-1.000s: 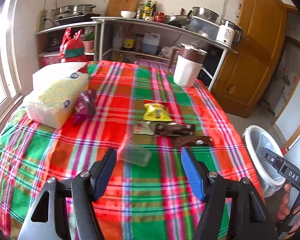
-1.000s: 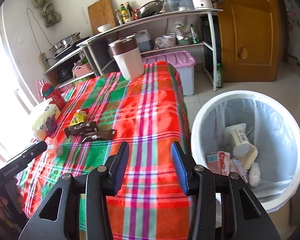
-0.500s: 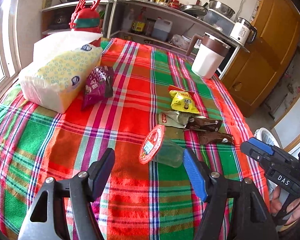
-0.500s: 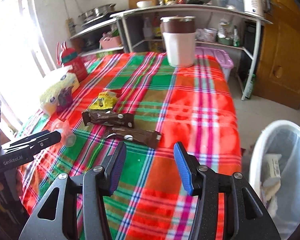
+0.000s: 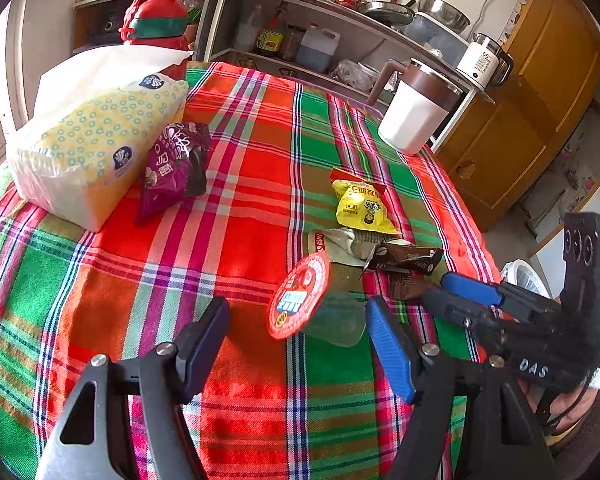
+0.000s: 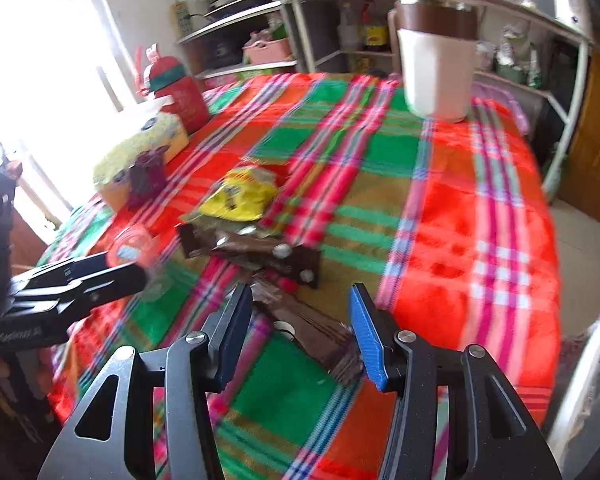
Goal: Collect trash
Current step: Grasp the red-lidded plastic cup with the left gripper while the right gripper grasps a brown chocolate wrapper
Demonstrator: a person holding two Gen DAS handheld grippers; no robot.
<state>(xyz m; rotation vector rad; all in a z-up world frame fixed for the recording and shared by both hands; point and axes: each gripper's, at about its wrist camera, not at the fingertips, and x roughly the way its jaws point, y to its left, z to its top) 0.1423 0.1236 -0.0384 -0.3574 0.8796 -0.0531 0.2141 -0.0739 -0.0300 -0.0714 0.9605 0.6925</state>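
Both my grippers have closed in on the trash | red-green plaid tablecloth (image 5: pixel 260 184) carries it near the right edge | left gripper (image 5: pixel 296 332) open around tipped clear plastic cup with red foil lid (image 5: pixel 316 308) | right gripper (image 6: pixel 300 328) open over dark brown wrapper (image 6: pixel 316 336)

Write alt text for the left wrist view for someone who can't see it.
The open left gripper frames a tipped clear plastic cup with a red foil lid on a plaid tablecloth. Behind lie brown, yellow and purple wrappers; the right gripper enters at right.
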